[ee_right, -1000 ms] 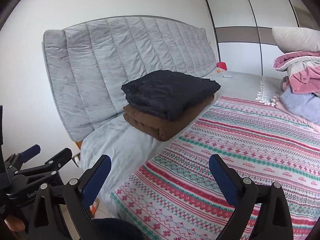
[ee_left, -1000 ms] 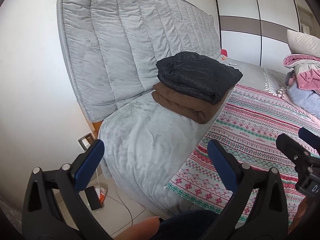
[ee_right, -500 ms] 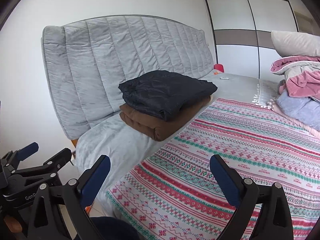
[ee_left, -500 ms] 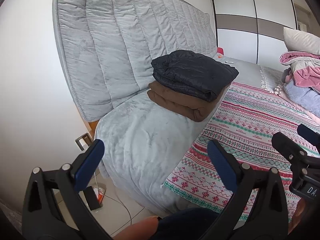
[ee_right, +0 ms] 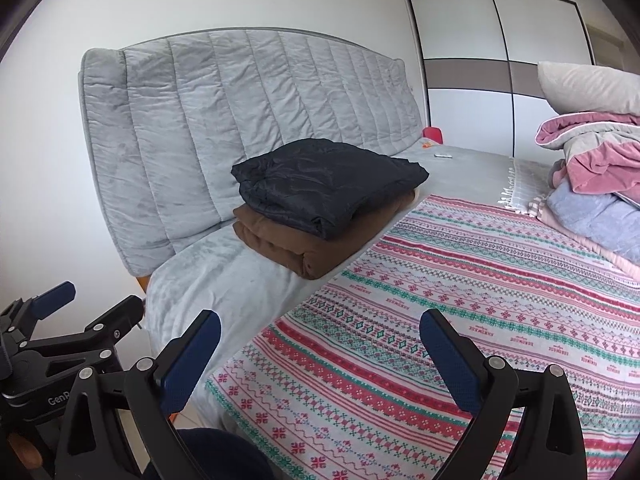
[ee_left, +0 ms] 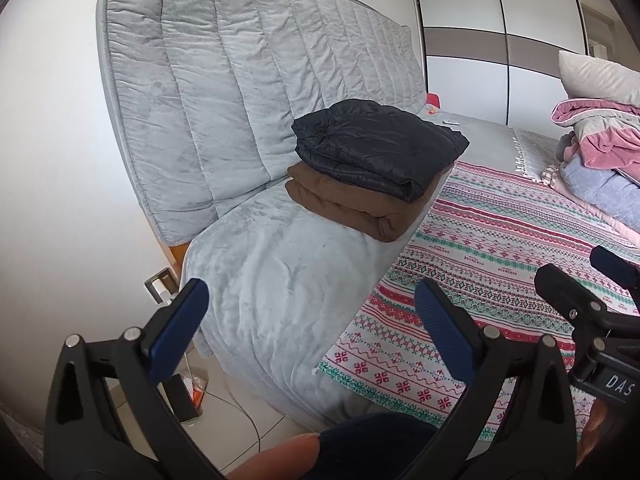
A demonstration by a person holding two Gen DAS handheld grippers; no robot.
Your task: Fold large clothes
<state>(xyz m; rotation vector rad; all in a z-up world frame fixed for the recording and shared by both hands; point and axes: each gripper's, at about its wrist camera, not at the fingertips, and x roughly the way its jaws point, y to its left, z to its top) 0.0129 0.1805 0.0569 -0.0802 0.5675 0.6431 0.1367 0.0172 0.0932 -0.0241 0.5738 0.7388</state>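
Observation:
A folded black puffy jacket (ee_left: 378,148) (ee_right: 326,182) lies on top of a folded brown garment (ee_left: 352,206) (ee_right: 308,246), stacked on the grey plush cover near the headboard. My left gripper (ee_left: 312,322) is open and holds nothing, well short of the stack, above the bed's near corner. My right gripper (ee_right: 320,354) is open too, with nothing in it, over the patterned blanket (ee_right: 460,300). Each gripper shows at the edge of the other's view. A heap of unfolded pink, grey and lilac clothes (ee_left: 600,160) (ee_right: 596,184) sits at the far right.
A padded grey headboard (ee_left: 248,64) leans on the white wall. A white wardrobe (ee_right: 500,68) stands at the back, and a pillow (ee_right: 592,88) tops the heap. Small items (ee_right: 443,155) and something red (ee_right: 433,135) lie at the far end. A cable and small box (ee_left: 184,394) are on the floor.
Both grippers have drifted slightly back and left; the stack sits a little further right in the views. Jaws stay open, nothing was taken hold of.

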